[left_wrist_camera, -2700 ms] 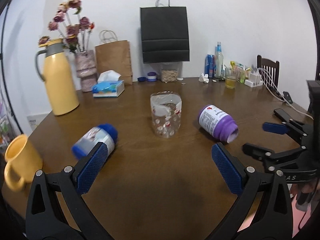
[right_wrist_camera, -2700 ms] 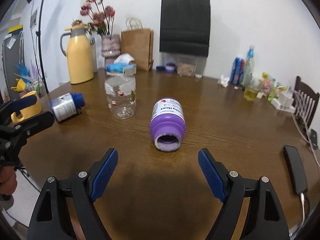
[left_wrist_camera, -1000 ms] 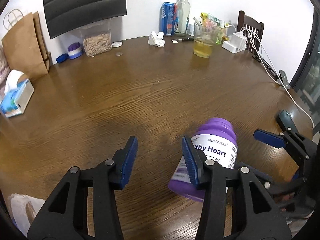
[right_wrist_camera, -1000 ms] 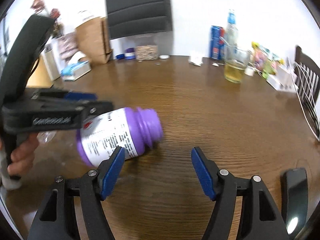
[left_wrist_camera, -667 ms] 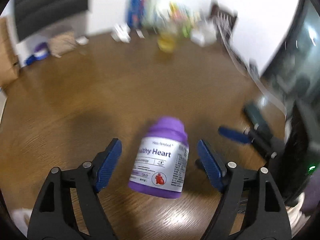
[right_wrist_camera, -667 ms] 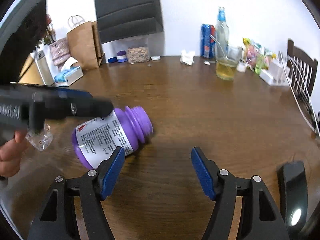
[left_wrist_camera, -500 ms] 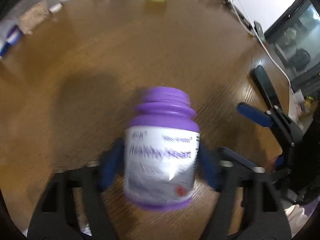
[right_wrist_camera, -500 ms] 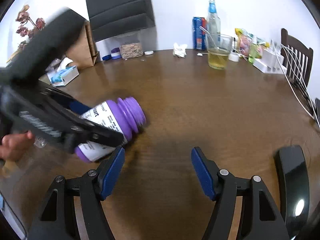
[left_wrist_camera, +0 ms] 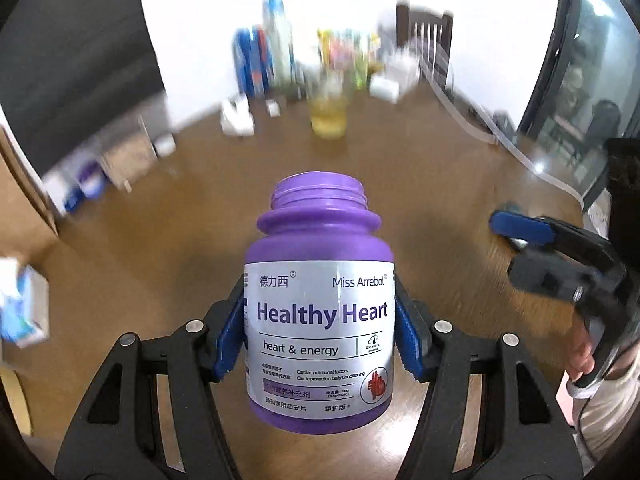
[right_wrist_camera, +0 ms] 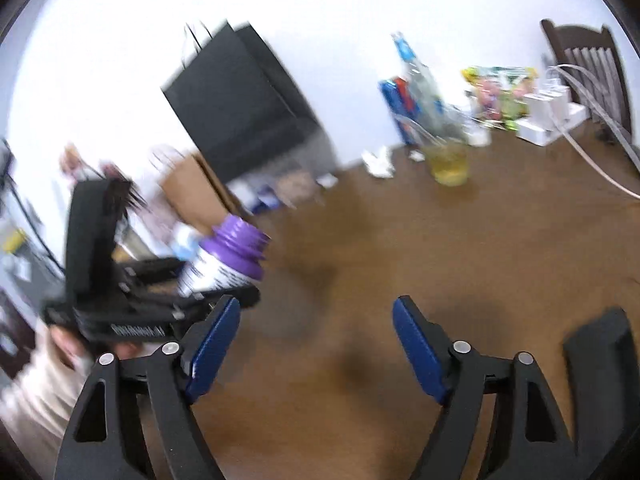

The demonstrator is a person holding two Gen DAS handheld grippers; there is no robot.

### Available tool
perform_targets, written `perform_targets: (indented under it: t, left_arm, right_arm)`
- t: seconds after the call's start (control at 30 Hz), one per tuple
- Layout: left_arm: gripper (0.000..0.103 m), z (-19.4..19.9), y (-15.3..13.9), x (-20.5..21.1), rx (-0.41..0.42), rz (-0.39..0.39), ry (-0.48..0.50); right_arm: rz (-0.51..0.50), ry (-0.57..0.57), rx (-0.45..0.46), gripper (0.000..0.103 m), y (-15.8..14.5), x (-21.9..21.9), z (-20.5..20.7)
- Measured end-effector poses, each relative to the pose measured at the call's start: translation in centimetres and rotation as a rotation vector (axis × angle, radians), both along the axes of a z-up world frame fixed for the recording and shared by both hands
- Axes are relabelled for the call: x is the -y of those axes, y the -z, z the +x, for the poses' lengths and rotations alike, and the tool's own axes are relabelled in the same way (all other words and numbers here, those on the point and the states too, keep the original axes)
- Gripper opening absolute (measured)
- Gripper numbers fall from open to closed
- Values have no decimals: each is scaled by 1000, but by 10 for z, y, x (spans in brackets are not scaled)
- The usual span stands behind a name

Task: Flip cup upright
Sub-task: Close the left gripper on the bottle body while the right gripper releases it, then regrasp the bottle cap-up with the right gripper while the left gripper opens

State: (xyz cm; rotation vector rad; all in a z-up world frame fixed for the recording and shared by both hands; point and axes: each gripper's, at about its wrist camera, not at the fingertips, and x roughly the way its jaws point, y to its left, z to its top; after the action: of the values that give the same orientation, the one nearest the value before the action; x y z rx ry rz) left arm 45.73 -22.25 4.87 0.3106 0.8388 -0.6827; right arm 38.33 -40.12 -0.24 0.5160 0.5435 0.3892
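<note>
A purple bottle with a white "Healthy Heart" label and no lid stands upright between the blue pads of my left gripper, open mouth up. The pads press its label on both sides, and it hangs above the brown table. In the right wrist view the same purple bottle appears at the left, tilted a little, held in the left gripper. My right gripper is open over bare wood with nothing between its fingers. It also shows at the right edge as the right gripper.
A glass of yellow drink, bottles and cans, snack packets and a white power strip with cables line the far edge. A black bag stands by the wall. A tissue box sits left; a dark phone lies right.
The left gripper closed on the lying purple bottle, lifted it off the table and turned it mouth-up. The right gripper stayed open and swung its view to the right.
</note>
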Motion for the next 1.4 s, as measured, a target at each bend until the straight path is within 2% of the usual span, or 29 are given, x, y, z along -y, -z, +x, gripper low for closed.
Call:
perform_targets:
  t: [0.1, 0.17, 0.23, 0.33, 0.43, 0.47, 0.5, 0.63, 0.7, 0.8, 0.87, 0.97, 1.1, 1.17, 1.2, 1.23, 1.3, 1.33, 1.4]
  left_arm:
    - [60, 2, -26, -11, 113, -48, 37]
    - [60, 6, -32, -16, 128, -76, 30]
    - [60, 11, -34, -20, 130, -109, 46]
    - [60, 9, -34, -23, 176, -136, 84]
    - [60, 9, -30, -30, 192, -142, 103]
    - [60, 12, -29, -32, 180, -143, 101]
    - [60, 15, -26, -36, 167, -148, 92]
    - [60, 29, -16, -50, 74, -176, 77]
    - [63, 33, -11, -57, 55, -197, 78]
    - [72, 33, -1, -67, 68, -221, 52]
    - [72, 34, 6, -76, 20, -264, 29]
    - [73, 24, 8, -86, -27, -320, -25]
    - [73, -11, 2, -101, 5, -391, -120]
    - [73, -39, -5, -111, 59, -424, -198]
    - [74, -56, -8, -112, 112, -418, -223]
    - [77, -77, -8, -112, 214, -408, -269]
    - [87, -106, -2, -104, 357, -335, -285]
    - [87, -114, 4, -100, 376, -307, -275]
    - [87, -117, 14, -97, 330, -283, -249]
  right_arm:
    - [174, -100, 30, 83, -19, -1, 25]
    - [253, -152, -12, 83, -25, -8, 52]
    - [266, -201, -48, 83, -27, -20, 77]
    - [285, -275, -116, 83, -22, -42, 115]
    - [330, -316, -133, 82, -15, -61, 137]
    - [353, -335, -131, 72, -13, -66, 143]
    - [352, -331, -137, 67, -10, -69, 145]
    - [244, -321, -117, 67, -7, -88, 146]
    - [202, -316, -100, 67, -9, -95, 144]
    - [106, -301, -46, 67, -13, -104, 136]
    - [26, -291, -1, 67, -16, -113, 126]
    - [-18, -306, 57, 67, -18, -122, 110]
    - [-96, -312, 112, 67, -20, -135, 84]
    - [-129, -310, 141, 67, -19, -141, 68]
    - [-123, -318, 154, 67, -18, -143, 60]
    - [-135, -313, 168, 67, -18, -144, 52]
    - [-208, -277, 192, 67, -16, -149, 35]
    - [-228, -276, 190, 67, -13, -152, 30]
    - [-255, -282, 176, 67, -7, -155, 23]
